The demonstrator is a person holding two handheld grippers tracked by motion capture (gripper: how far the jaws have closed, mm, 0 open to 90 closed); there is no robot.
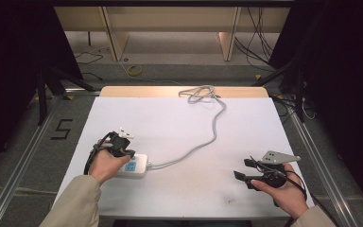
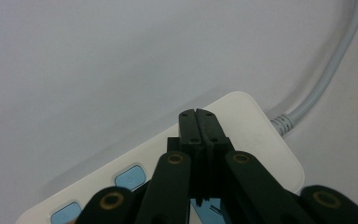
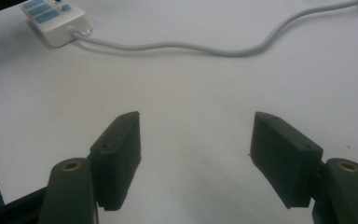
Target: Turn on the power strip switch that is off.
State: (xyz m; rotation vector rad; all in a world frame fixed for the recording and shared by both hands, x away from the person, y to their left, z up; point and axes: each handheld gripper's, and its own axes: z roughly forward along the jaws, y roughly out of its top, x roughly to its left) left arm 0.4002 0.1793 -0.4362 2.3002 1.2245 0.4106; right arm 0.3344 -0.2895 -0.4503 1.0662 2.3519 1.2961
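Left tool [image 2: 198,116], jaws pressed together on nothing, tip over the white power strip [image 2: 256,140] directly beneath it; right tool [image 3: 196,154] gapes empty well apart on the worktop [image 1: 179,127]; a hard press may skid the strip, tugging its cable [image 1: 215,127].

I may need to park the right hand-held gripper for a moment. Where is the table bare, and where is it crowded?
Bare: the white table left of the grey cable, and the near stretch between the power strip and the right hand-held gripper. Crowded: the near left, where the shut left hand-held gripper sits over the strip, and the far edge with the coiled cable.
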